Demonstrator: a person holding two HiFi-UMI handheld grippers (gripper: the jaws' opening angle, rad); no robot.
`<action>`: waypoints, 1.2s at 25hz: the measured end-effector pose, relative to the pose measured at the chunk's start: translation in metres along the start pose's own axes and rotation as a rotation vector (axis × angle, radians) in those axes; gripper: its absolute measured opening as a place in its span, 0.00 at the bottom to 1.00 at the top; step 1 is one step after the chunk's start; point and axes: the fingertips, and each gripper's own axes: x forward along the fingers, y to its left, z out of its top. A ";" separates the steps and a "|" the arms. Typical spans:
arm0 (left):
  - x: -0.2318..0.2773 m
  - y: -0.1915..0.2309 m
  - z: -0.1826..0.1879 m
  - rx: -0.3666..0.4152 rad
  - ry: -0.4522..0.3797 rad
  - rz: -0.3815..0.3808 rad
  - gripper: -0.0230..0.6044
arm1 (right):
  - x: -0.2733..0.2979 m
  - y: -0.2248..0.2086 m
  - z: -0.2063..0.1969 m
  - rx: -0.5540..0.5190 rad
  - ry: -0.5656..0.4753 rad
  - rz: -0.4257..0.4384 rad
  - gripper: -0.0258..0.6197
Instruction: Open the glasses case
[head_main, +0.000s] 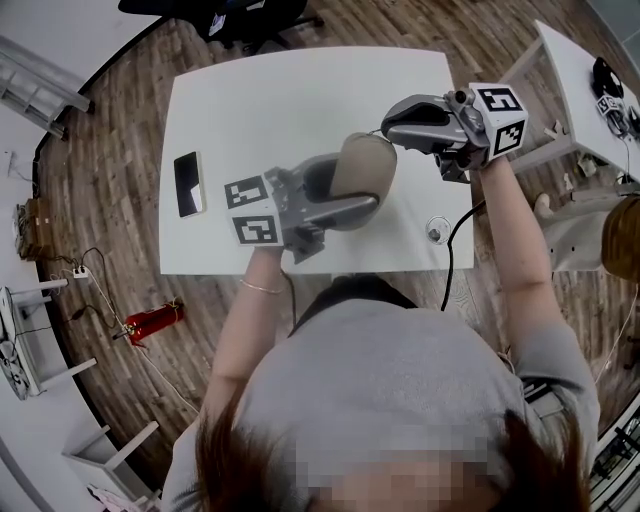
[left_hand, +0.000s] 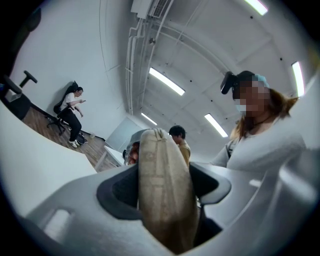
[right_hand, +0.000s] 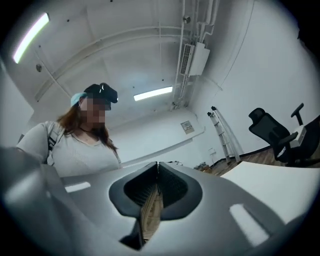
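Note:
The glasses case is a beige fabric pouch held up above the white table. My left gripper is shut on its lower part; in the left gripper view the case stands upright between the dark pads and fills the gap. From the right, my right gripper meets the case's upper end. In the right gripper view its jaws are closed together, with a thin beige edge of the case pinched between them. Most of the case is hidden in that view.
A dark phone lies on the table's left side. A small round object with a cable sits near the front right corner. A second white table stands at right, an office chair behind, a red extinguisher on the floor.

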 end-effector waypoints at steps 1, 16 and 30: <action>-0.001 0.000 0.001 -0.002 -0.003 -0.005 0.51 | 0.001 -0.001 0.001 0.007 -0.004 0.007 0.05; -0.020 0.014 0.013 -0.090 -0.289 0.024 0.50 | -0.001 -0.022 -0.002 -0.101 -0.087 -0.189 0.05; -0.028 0.026 0.019 -0.222 -0.403 0.010 0.50 | -0.019 -0.024 -0.021 -0.096 -0.174 -0.313 0.05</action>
